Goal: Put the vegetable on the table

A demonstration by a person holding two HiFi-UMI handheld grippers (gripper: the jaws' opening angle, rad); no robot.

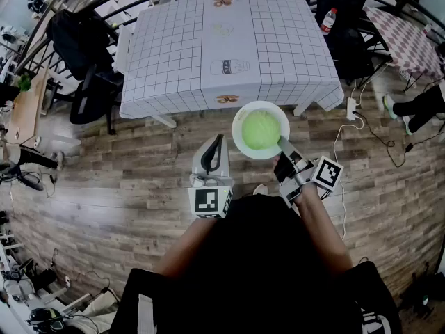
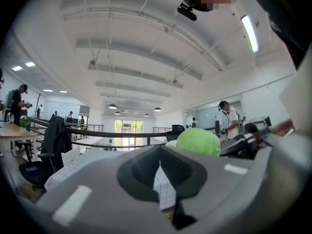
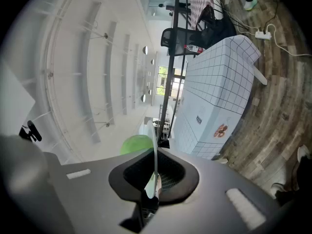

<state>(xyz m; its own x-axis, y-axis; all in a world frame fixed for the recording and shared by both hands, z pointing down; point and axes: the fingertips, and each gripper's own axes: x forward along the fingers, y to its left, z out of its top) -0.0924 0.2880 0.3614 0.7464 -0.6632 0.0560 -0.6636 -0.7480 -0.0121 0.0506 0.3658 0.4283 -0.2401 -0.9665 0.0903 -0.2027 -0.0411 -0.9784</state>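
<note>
One round green vegetable point(image 1: 261, 129) sits in the middle of one white plate point(image 1: 240, 142), held level in the air over the wooden floor point(image 1: 104, 179), just short of the near edge of the one surface point(image 1: 174, 47) with the grid-pattern cloth. It is ball-shaped, so it shows no long axis and no pointing end. Of the two claws, the right claw point(image 1: 284, 145) is clamped on the plate's near rim, seen edge-on between its jaws in the right gripper view, while the left claw point(image 1: 219, 142) hangs beside the plate, closed and empty.
</note>
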